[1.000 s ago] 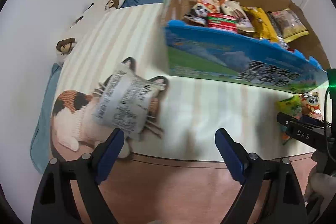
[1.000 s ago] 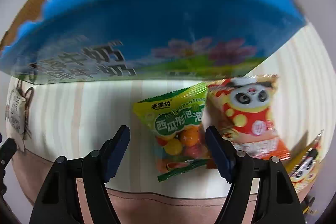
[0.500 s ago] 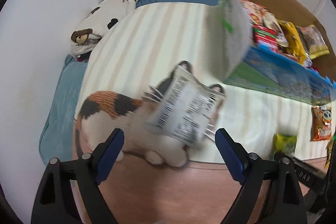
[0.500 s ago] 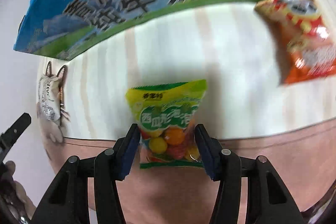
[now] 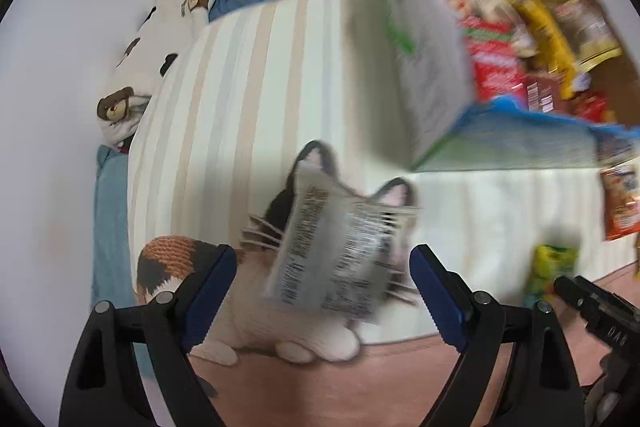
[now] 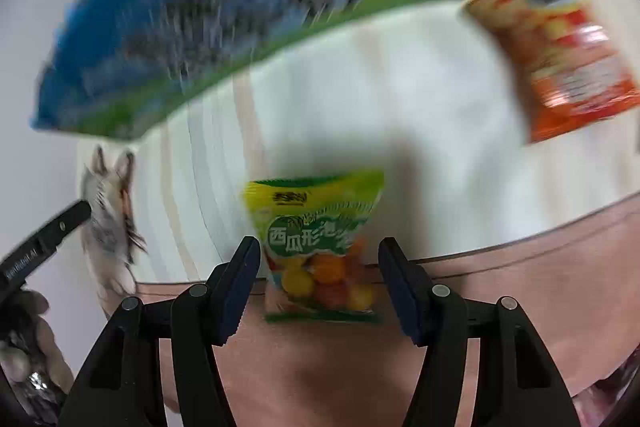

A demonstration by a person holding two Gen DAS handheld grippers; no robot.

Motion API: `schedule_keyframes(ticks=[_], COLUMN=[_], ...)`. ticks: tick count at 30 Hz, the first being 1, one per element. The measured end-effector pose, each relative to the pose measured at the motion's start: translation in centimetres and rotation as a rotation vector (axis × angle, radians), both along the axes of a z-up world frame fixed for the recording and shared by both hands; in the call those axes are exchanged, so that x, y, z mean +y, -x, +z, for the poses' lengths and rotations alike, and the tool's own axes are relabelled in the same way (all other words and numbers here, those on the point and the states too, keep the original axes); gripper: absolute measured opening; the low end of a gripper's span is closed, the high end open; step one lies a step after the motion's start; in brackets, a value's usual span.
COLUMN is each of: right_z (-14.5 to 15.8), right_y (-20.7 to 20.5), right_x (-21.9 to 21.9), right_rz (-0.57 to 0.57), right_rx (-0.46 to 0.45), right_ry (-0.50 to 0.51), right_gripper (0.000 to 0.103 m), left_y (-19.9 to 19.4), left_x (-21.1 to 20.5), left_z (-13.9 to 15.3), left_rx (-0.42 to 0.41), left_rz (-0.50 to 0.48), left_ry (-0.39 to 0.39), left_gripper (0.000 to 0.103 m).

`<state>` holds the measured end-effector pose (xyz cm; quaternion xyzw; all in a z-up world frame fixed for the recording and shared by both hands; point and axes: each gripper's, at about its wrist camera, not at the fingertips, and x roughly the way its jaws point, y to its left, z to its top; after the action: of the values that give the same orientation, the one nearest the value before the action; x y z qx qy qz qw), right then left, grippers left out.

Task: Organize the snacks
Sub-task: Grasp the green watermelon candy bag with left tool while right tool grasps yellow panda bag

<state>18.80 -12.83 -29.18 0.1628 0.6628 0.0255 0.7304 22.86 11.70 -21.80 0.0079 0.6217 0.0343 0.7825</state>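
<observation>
A silver snack packet (image 5: 340,251) with black print lies on the cat picture of the bed cover, between and just ahead of my open left gripper (image 5: 320,283). A green-yellow candy bag (image 6: 320,243) lies between the jaws of my right gripper (image 6: 318,267), which stands partly closed around it; the pads look close to the bag's sides but contact is unclear. The bag also shows in the left wrist view (image 5: 550,271). A blue-fronted cardboard box (image 5: 520,139) holds several snack packets.
A red-orange panda snack bag (image 6: 560,59) lies right of the candy bag, also in the left wrist view (image 5: 620,203). A bear-print pillow (image 5: 160,39) lies along the wall. The striped cover's front edge (image 6: 520,247) meets a pink band.
My left gripper swung left and closer, so the silver packet now sits between its jaws. My right gripper moved onto the candy bag and narrowed around it.
</observation>
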Motion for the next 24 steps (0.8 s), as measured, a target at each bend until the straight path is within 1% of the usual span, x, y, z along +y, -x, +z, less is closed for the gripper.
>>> schedule_keyframes(ticks=[2, 3, 4, 5, 6, 8, 9, 10, 12, 15, 16, 19, 22, 24], right_z=[2.6, 3.8, 5.5, 6.6, 7.6, 9.7, 10.6, 10.9, 10.9, 10.0, 9.5, 7.7, 5.6, 4.0], right_y=[0.6, 0.8, 1.2, 1.6, 1.6, 1.9, 2.0, 1.9, 1.5, 0.5, 0.2, 0.5, -0.1, -0.7], right_x=[-2.2, -3.1, -4.4, -5.5, -6.8, -9.5, -10.8, -12.1, -14.4, -17.2, -17.9, -19.8, -20.2, -20.1], right_rz=[-0.029, -0.032, -0.031, -0.029, -0.02, 0.005, 0.036, 0.064, 0.124, 0.195, 0.217, 0.292, 0.363, 0.408], right_rx=[-0.054, -0.077, -0.105, -0.12, -0.129, -0.139, -0.143, -0.135, -0.1, -0.055, -0.037, 0.002, 0.04, 0.062], right_ry=[0.024, 0.042, 0.08, 0.114, 0.15, 0.248, 0.306, 0.351, 0.425, 0.461, 0.463, 0.467, 0.465, 0.464], right_gripper=[0.064, 0.066, 0.069, 0.077, 0.083, 0.083, 0.084, 0.084, 0.084, 0.084, 0.084, 0.084, 0.084, 0.084], left_y=[1.1, 1.6, 2.0, 2.4, 2.7, 2.7, 2.7, 2.6, 2.5, 2.3, 2.2, 1.9, 1.4, 1.1], left_x=[-1.3, -2.2, -3.1, -4.3, -5.8, -8.9, -10.6, -12.2, -15.4, -19.3, -20.4, -21.6, -22.3, -22.6], left_z=[1.8, 2.5, 3.2, 3.8, 4.2, 4.1, 3.8, 3.3, 2.2, 0.4, -0.2, -1.5, -2.9, -3.6], left_rx=[-0.042, -0.056, -0.066, -0.072, -0.069, -0.046, -0.029, -0.005, 0.04, 0.089, 0.099, 0.121, 0.152, 0.163], left_rz=[-0.015, -0.027, -0.037, -0.049, -0.068, -0.089, -0.105, -0.114, -0.132, -0.154, -0.156, -0.141, -0.104, -0.087], left_ry=[0.04, 0.062, 0.084, 0.111, 0.154, 0.214, 0.238, 0.251, 0.28, 0.259, 0.236, 0.185, 0.156, 0.124], left_gripper=[0.089, 0.089, 0.089, 0.089, 0.089, 0.089, 0.089, 0.089, 0.089, 0.089, 0.089, 0.089, 0.089, 0.089])
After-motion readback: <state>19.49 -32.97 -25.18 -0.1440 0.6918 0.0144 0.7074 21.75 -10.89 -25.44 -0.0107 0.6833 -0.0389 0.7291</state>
